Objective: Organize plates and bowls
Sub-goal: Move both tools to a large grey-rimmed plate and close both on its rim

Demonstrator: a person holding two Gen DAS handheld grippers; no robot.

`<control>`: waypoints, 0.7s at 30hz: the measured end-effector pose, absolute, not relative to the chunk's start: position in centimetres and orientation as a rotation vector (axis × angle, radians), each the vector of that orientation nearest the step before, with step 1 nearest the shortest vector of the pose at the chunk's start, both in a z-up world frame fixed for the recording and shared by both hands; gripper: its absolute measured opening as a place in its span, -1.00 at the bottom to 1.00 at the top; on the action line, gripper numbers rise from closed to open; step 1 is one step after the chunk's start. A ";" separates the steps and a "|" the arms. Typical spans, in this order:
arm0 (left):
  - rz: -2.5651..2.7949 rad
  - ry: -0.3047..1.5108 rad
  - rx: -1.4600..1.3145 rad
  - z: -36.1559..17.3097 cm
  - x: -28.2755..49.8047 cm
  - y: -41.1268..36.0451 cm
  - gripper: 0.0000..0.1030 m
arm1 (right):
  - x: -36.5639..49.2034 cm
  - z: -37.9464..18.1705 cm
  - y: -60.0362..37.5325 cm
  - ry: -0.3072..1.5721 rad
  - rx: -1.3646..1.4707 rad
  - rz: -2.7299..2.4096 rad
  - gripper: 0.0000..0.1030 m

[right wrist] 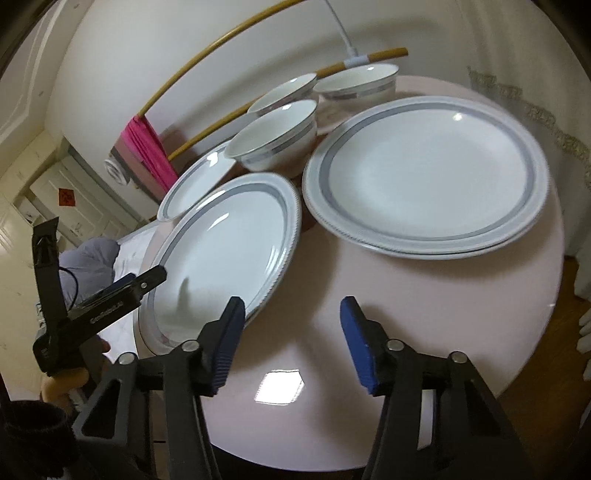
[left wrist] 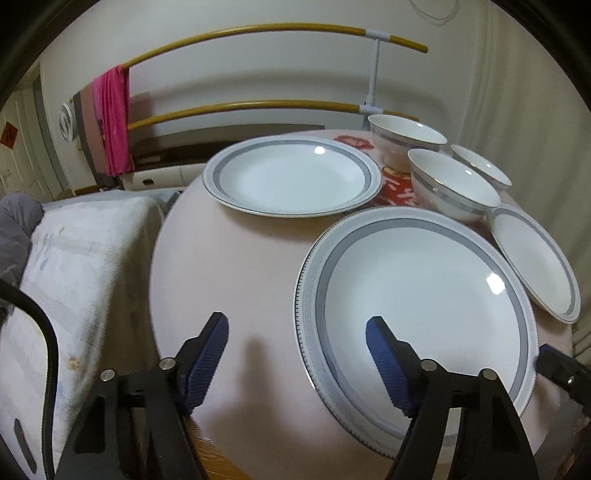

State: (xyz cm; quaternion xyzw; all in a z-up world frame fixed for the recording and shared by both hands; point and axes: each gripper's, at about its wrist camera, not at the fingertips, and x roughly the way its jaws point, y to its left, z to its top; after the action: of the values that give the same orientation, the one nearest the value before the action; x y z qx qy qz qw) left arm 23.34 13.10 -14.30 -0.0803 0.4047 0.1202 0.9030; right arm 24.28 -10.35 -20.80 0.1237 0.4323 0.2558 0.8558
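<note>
Round pink tabletop (left wrist: pixel 240 266) carrying three plates and three bowls, all white with grey bands. Left gripper (left wrist: pixel 297 363) spread wide, holding nothing, low over the near edge: its right finger (left wrist: pixel 388 369) over the near plate (left wrist: pixel 424 306), inside the left rim, its left finger (left wrist: pixel 207 365) over bare tabletop, so the rim lies between the two; touching or not cannot be told. Far plate (left wrist: pixel 291 175) well ahead of the left fingers, toward the back of the tabletop; a third plate (left wrist: pixel 535 258) at the right, just beside the near one. Three bowls (left wrist: pixel 450 184) clustered behind and between the plates, close together. Right gripper (right wrist: pixel 291 345) likewise wide open and empty, over bare tabletop (right wrist: pixel 369 295); near plate (right wrist: pixel 221 251) just left of its left finger (right wrist: pixel 225 350), the finger beside the plate's edge, and the third plate (right wrist: pixel 424 173) ahead and to the right, apart from the fingers. From the right wrist view, third plate appearing to sit on another rim beneath it. Left gripper (right wrist: pixel 147 280) seen there at the near plate's far-left rim. Bed with pale bedding (left wrist: pixel 74 258) beside the tabletop; pink cloth (left wrist: pixel 112 118) draped over a curved yellow rail (left wrist: pixel 258 29) behind.
</note>
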 end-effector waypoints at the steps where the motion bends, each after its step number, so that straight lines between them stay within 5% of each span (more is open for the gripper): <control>1: 0.239 0.840 -0.169 -14.5 23.5 13.3 0.30 | 24.1 -20.7 -10.1 0.912 0.270 0.548 -0.06; 11: 0.129 0.858 -0.221 -15.9 24.1 16.8 0.05 | 25.0 -21.0 -7.5 0.938 0.303 0.528 -0.59; 21: 0.040 0.860 -0.241 -16.3 24.9 18.5 -0.20 | 25.8 -21.4 -7.3 0.925 0.338 0.467 -0.66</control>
State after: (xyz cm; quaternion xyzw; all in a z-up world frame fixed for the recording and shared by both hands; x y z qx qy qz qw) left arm 24.92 18.46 -16.26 -0.1167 0.4157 0.0195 0.9018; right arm 25.75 -7.31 -21.38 0.1607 0.4398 0.2222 0.8552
